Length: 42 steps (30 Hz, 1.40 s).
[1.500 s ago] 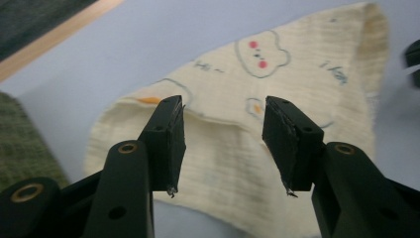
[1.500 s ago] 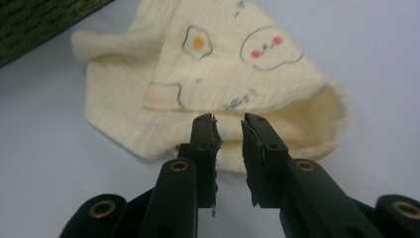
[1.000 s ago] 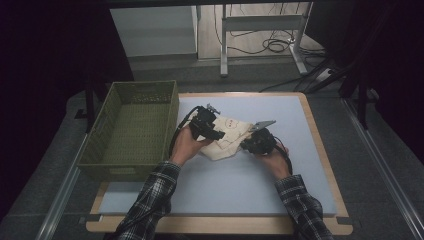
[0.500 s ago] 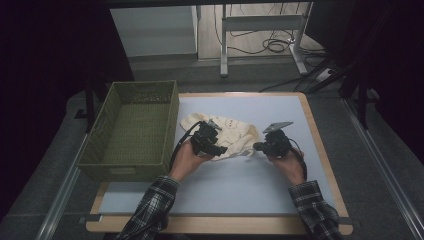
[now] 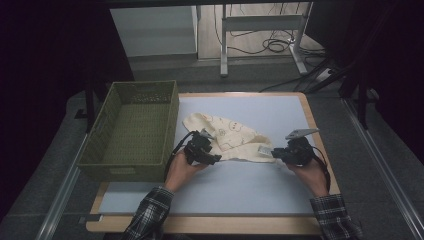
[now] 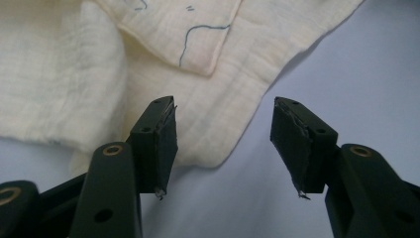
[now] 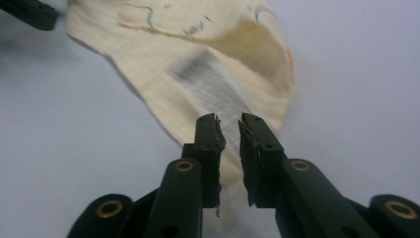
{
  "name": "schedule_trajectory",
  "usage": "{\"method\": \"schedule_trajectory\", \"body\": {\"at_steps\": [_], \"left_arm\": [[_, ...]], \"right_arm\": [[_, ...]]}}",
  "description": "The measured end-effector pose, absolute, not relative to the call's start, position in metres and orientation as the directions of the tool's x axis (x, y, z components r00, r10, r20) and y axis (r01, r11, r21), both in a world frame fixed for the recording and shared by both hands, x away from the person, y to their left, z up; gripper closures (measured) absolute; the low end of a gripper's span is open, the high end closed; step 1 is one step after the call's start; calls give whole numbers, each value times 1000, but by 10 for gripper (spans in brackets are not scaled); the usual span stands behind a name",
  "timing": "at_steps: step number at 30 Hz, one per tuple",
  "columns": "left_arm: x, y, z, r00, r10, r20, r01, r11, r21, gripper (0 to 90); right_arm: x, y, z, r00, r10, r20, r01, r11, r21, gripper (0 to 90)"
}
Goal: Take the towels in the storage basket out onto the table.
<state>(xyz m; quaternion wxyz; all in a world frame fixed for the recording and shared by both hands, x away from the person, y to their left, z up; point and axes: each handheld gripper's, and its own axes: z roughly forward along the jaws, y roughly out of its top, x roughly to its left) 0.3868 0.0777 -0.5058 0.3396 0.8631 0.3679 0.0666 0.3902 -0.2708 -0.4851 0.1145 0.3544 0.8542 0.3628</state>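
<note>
Item: cream cloth (image 5: 227, 138), printed with thin blue line drawings, lying spread and partly folded on the pale blue table mat (image 5: 260, 185), near the middle and just right of the basket.

High view: shows the whole layout. Left gripper (image 5: 202, 150) sits at the cloth's near left edge; right gripper (image 5: 290, 152) sits at the cloth's far right tip, where a small white tag (image 5: 264, 149) sticks out. A plaid sleeve (image 5: 150, 217) leads up to each hand. Jaw detail is too small to read here.

Left gripper view: supplies the jaw detail. The left gripper (image 6: 223, 144) stands released, jaws wide apart, hovering over a rounded corner of the cloth (image 6: 198, 89); one folded flap with a blue line lies beyond. Nothing is pinched.

Right gripper view: the right gripper (image 7: 229, 131) has its jaws nearly together with a narrow gap; they have just been opening. The cloth's tip (image 7: 198, 74) with the woven label (image 7: 213, 84) runs in between and under them; whether the pads press on it, cannot tell.

Container: green woven basket (image 5: 132, 127), rectangular, at the table's left edge. Contents: none seen on its visible floor.
</note>
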Motion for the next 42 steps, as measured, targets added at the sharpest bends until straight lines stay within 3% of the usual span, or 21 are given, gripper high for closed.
{"method": "schedule_trajectory", "body": {"at_steps": [4,9,13,15,16,17,18,25,37,42], "left_arm": [[382,81,-508,717,684,-136,589,-489,644,437],[377,82,-513,718,682,-138,587,-487,647,437],[374,84,-516,717,682,-145,589,-481,650,436],[373,85,-519,717,680,-151,589,-477,653,436],[373,85,-519,717,680,-151,589,-477,653,436],[372,86,-519,718,680,-151,589,-476,653,436],[372,86,-520,716,681,-155,591,-473,653,436],[365,89,-516,730,665,-157,573,-469,672,436],[337,90,-511,739,667,-98,546,-507,667,442],[325,96,-515,738,672,-66,538,-526,659,493]], "right_arm": [[384,-268,-486,-730,679,79,523,481,704,679],[388,-257,-505,-748,658,85,521,503,690,663],[394,-243,-517,-758,652,20,490,549,677,633],[390,-237,-520,-758,649,-59,445,582,680,717],[390,-237,-520,-758,649,-59,445,582,680,717],[387,-236,-520,-765,642,-57,442,587,678,866],[386,-236,-520,-763,643,-62,441,589,677,883],[372,-248,-516,-755,655,-31,475,579,663,892],[326,-308,-515,-715,696,65,545,497,675,888],[312,-322,-512,-710,698,95,545,460,701,863]]}}
